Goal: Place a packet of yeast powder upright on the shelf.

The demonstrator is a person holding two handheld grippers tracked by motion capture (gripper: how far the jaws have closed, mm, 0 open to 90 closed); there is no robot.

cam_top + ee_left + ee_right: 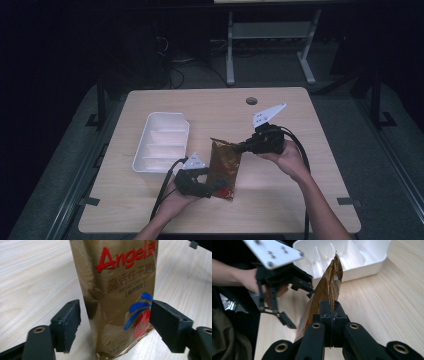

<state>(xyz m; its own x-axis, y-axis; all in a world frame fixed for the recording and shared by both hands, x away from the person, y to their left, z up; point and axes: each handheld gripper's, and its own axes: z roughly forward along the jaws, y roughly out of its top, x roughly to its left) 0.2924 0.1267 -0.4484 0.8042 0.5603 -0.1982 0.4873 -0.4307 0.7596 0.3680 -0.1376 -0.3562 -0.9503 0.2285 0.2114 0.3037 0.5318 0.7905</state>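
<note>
A gold foil pouch [224, 167] with red "Angel" lettering stands tilted on the wooden table [280, 115]. My right gripper [244, 146] is shut on its top edge, the jaws pinching the pouch [329, 290] seam. My left gripper [207, 190] is open at the pouch's lower end. In the left gripper view the pouch [117, 295] stands between the two pads [67, 322], with a gap on each side. The left gripper [294, 307] also shows in the right gripper view, beside the pouch.
A white plastic divided tray [150, 131] sits on the table left of the pouch, its near wall [362, 270] just behind the pouch in the right gripper view. Table legs and cables lie beyond the far edge.
</note>
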